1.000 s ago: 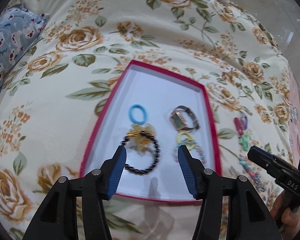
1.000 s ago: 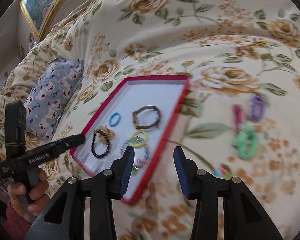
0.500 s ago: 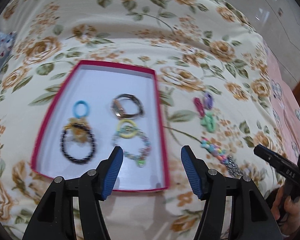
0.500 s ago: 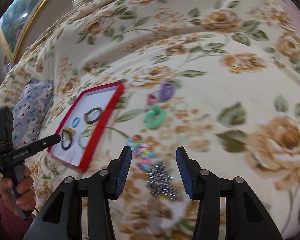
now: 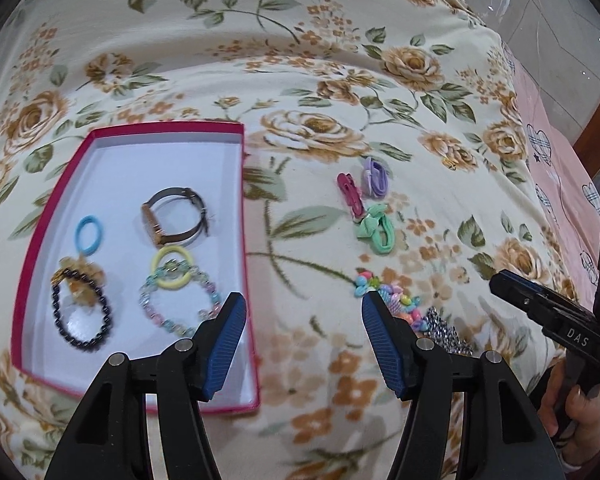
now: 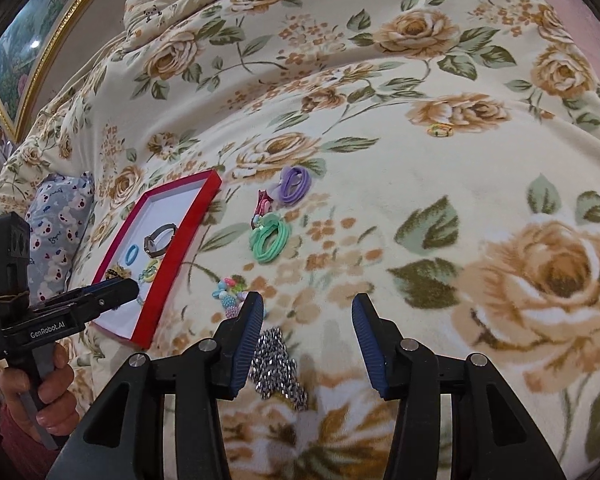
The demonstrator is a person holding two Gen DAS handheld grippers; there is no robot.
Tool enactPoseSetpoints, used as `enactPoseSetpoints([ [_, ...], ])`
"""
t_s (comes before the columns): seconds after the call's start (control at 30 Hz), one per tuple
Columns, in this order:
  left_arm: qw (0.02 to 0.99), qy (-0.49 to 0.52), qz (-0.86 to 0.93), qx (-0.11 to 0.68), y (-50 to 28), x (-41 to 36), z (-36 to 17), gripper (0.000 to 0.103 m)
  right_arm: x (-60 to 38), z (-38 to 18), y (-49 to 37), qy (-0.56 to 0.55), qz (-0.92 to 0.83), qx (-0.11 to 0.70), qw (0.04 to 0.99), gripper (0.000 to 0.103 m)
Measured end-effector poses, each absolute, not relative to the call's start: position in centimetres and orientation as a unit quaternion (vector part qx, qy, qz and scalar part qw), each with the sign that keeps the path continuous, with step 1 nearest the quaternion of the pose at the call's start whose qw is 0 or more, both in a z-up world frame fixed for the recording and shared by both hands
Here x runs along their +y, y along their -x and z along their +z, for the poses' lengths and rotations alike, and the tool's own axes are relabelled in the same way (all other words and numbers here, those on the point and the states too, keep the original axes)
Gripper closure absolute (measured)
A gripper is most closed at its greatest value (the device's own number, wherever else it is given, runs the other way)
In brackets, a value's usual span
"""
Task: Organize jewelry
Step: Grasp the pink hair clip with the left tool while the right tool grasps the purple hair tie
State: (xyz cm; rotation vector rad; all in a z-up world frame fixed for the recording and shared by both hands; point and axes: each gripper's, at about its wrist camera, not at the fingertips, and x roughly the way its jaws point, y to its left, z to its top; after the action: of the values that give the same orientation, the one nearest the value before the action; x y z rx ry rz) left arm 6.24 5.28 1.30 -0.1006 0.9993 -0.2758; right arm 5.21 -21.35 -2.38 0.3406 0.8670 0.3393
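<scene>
A red-rimmed white tray (image 5: 140, 130) lies on the floral blanket and holds a watch (image 5: 172, 216), a blue hair tie (image 5: 89, 234), a yellow hair tie (image 5: 172, 268), a black bead bracelet (image 5: 82, 310) and a pastel bead bracelet (image 5: 180, 304). The tray also shows in the right wrist view (image 6: 188, 216). On the blanket lie a purple tie (image 6: 294, 184), a pink clip (image 5: 350, 194), a green tie (image 6: 270, 240), a colourful bead string (image 5: 392, 300) and a silver chain (image 6: 276, 364). My left gripper (image 5: 302, 320) is open and empty beside the tray's right edge. My right gripper (image 6: 306, 322) is open and empty just above the silver chain.
A blue bear-print pillow (image 6: 58, 216) lies left of the tray. A gold-framed picture (image 6: 32, 52) hangs at the far left. A small ring (image 6: 440, 131) sits on the blanket far back. Pink bedding (image 5: 556, 168) borders the blanket's right side.
Both grippers have swung right, away from the tray and toward the loose items on the blanket. Both stay open and empty.
</scene>
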Motion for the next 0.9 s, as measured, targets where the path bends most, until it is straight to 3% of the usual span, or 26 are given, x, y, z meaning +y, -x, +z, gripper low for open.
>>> enactPoseSetpoints([
  [0.4, 0.852, 0.059, -0.142, 0.501, -14.5, 1.3, -2.0, 0.045, -20.4, -2.9, -12.9, -0.181, 0.175, 0.421, 0.871, 0.057],
  [0.57, 0.843, 0.059, -0.148, 0.514, -18.1, -0.5, -3.7, 0.05, -19.7, -3.8, -16.4, -0.179, 0.177, 0.434, 0.865, 0.073],
  [0.8, 0.836, 0.071, -0.162, 0.52, -21.4, -2.0, -5.5, 0.059, -18.8, -4.8, -20.0, -0.178, 0.185, 0.445, 0.858, 0.076],
  [0.9, 0.833, 0.065, -0.167, 0.523, -22.4, -2.8, -6.2, 0.066, -18.5, -5.5, -21.1, -0.173, 0.184, 0.456, 0.853, 0.085],
])
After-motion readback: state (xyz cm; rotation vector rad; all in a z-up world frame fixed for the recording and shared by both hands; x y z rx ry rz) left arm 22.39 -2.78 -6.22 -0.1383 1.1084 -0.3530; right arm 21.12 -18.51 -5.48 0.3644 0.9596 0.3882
